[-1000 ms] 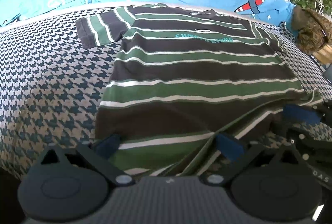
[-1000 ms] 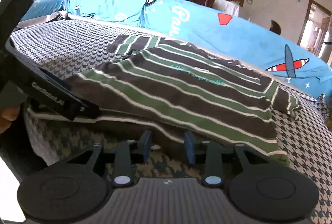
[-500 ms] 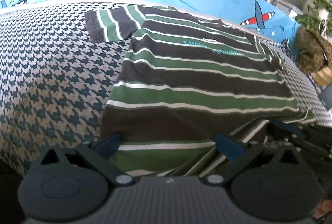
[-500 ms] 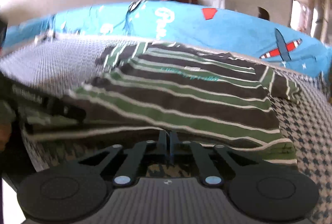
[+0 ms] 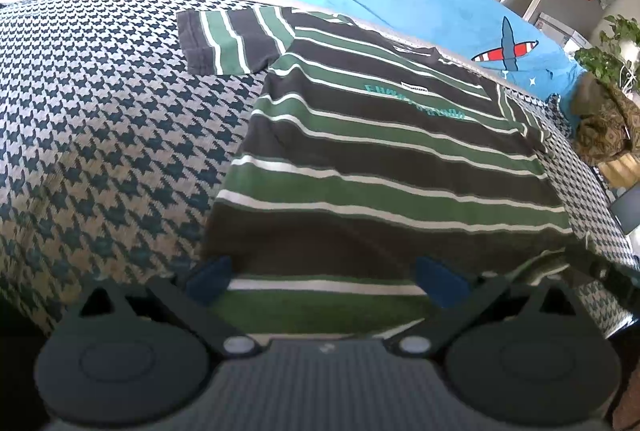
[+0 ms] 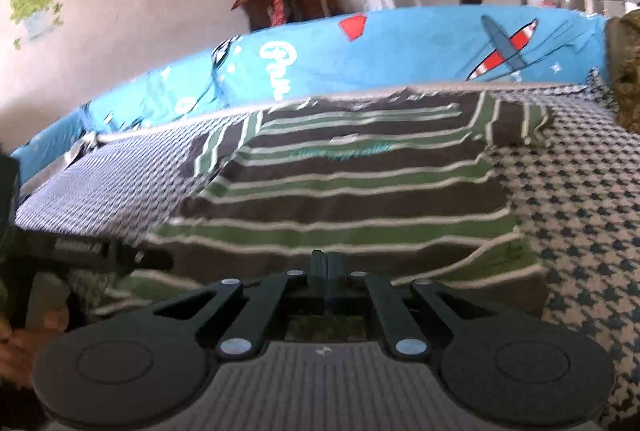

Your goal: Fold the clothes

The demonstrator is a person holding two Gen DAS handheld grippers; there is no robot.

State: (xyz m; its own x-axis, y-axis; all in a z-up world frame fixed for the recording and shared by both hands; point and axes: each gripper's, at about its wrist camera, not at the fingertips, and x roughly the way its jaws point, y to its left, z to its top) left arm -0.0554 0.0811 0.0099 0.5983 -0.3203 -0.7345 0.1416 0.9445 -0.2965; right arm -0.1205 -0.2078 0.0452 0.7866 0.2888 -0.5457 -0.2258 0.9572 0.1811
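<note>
On houndstooth bedding [image 5: 100, 135], left tongs [image 5: 326, 281] gape wide; right tongs [image 6: 327, 265] pinch the striped shirt [image 5: 380, 159] hem.

The striped shirt [image 6: 360, 199] is motion-blurred; its teal print [image 5: 416, 103] stays unreadable.

A striped shirt [image 5: 380, 167] lies flat on the houndstooth bed cover [image 5: 100, 135]. The left gripper [image 5: 324, 281] has its jaws spread wide over the shirt's near hem.
</note>
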